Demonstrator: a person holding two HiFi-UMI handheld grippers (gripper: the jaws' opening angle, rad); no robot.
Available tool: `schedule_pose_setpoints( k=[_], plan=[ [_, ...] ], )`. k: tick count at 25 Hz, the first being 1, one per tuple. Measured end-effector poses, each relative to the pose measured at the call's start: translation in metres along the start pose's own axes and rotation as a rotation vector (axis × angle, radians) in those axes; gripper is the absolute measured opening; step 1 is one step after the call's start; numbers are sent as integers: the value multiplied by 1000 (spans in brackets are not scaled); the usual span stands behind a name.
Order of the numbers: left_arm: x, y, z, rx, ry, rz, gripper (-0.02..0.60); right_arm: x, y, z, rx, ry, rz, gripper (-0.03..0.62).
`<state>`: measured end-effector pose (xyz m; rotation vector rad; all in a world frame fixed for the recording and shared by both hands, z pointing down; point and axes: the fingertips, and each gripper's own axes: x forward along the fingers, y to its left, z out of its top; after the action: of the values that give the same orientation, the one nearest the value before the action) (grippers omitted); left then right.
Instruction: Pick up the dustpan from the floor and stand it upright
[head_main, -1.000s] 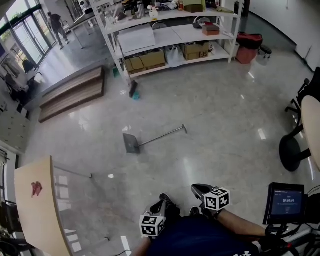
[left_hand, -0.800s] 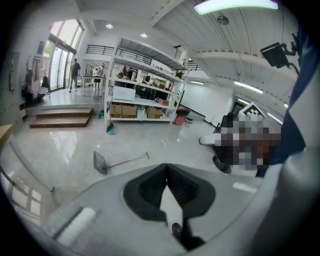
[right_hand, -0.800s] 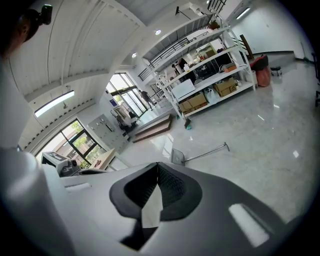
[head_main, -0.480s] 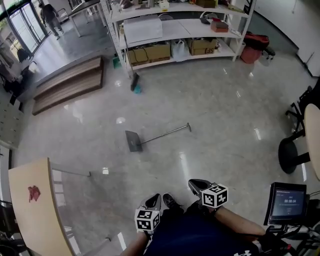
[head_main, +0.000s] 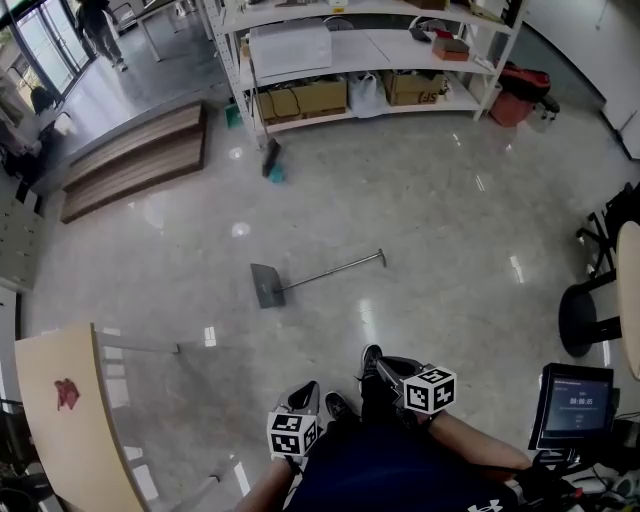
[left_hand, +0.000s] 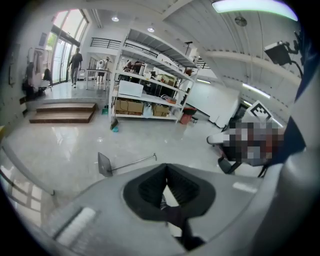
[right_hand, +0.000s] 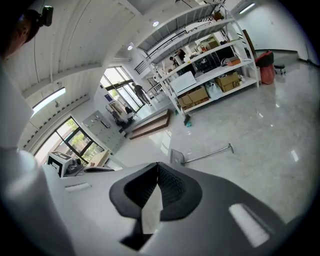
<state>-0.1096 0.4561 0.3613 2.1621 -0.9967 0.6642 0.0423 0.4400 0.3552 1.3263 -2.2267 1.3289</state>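
Observation:
A grey dustpan (head_main: 266, 285) lies flat on the polished floor, its long metal handle (head_main: 335, 270) running up to the right. It also shows ahead in the left gripper view as the dustpan (left_hand: 104, 164) and in the right gripper view as the dustpan (right_hand: 176, 157). My left gripper (head_main: 305, 396) and right gripper (head_main: 380, 366) are held low in the head view, close to my body and well short of the dustpan. Both are shut with nothing between the jaws, as the left gripper (left_hand: 166, 170) and right gripper (right_hand: 158, 167) show in their own views.
A white shelving unit (head_main: 350, 60) with cardboard boxes stands at the back. A broom head (head_main: 270, 160) leans by it. Wooden steps (head_main: 130, 160) lie at back left, a pale table (head_main: 70, 420) at near left, a black chair base (head_main: 590, 315) and a screen (head_main: 575, 405) at right.
I have walked forward: the dustpan and shelves have drifted lower and nearer in the head view. Both grippers stayed shut and close to my body.

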Motion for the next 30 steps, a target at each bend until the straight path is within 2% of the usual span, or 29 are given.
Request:
schedule_pose_setpoints(
  k=[2, 6, 9, 15, 22, 26, 30],
  plan=[
    [7, 0, 18, -7, -9, 19, 2, 11, -4, 21, -8, -3, 25, 11],
    [49, -2, 70, -21, -33, 69, 2, 39, -39, 95, -41, -30, 87, 11],
    [71, -4, 94, -8, -47, 88, 2, 53, -57, 126, -40, -45, 114, 11],
    [97, 2, 123, -48, -94, 131, 2, 74, -80, 156, -21, -24, 155, 11],
    [116, 27, 135, -86, -73, 144, 2, 100, -96, 170, 13, 9, 146, 11],
    [135, 48, 136, -83, -30, 107, 2, 120, -104, 175, 43, 13, 110, 11],
    [152, 68, 165, -42, -21, 35, 2, 140, -107, 196, 72, -3, 52, 11]
  ],
)
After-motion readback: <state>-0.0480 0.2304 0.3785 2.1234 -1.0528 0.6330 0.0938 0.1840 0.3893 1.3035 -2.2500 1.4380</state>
